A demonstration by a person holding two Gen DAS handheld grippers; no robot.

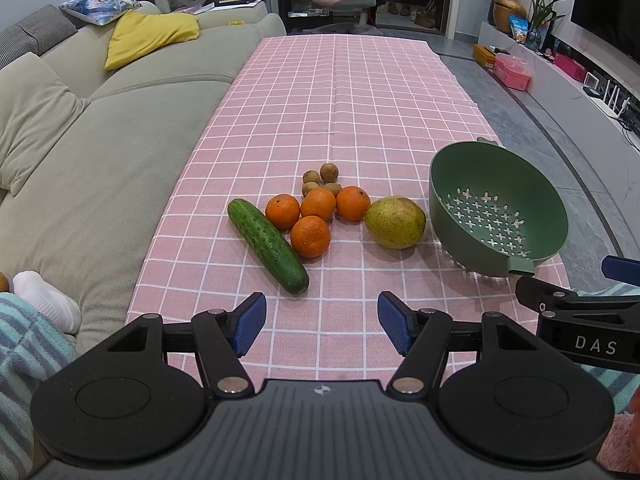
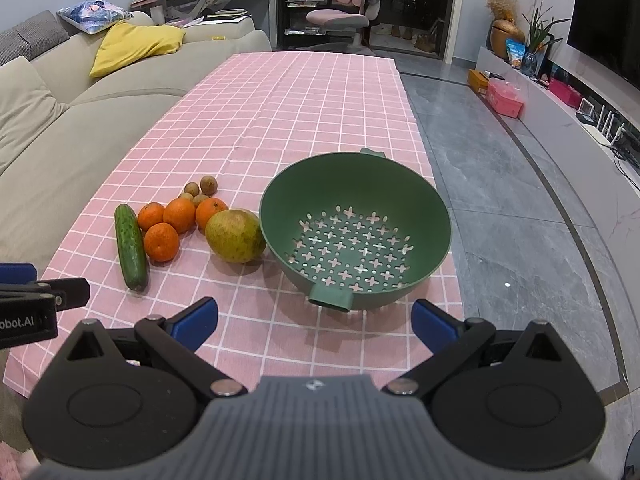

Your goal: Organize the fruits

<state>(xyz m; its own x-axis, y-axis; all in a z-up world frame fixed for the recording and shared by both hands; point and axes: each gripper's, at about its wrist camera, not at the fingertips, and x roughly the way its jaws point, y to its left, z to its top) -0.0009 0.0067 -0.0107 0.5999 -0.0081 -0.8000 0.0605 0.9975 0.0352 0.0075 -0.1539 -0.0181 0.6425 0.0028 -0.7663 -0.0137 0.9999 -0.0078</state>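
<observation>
- Long dark green bumpy cucumber (image 1: 267,245): lies on the cloth just ahead of the left gripper (image 1: 322,328) and slightly to its left; long axis runs diagonally, near end pointing toward that tool.
- Four round orange mandarins (image 1: 316,220): clustered touching one another, ahead of the left gripper, beside the cucumber's far half.
- Small brown round longans (image 1: 322,178): behind the mandarins, farthest of the fruit.
- Yellow-green oval mango (image 2: 236,236): ahead-left of the right gripper (image 2: 314,322), just beside the strainer wall.
- Green plastic perforated strainer bowl (image 2: 280,200): empty, directly ahead of the right gripper, its tab handle nearest.
- Left gripper: fingers spread, holding nothing; judged the nearer tool for cucumber and mandarins.
- Right gripper: fingers spread wide, holding nothing.
- Pink checked tablecloth (image 1: 340,92): bears everything.
- Grey fabric sofa (image 1: 100,148): left of both tools.
</observation>
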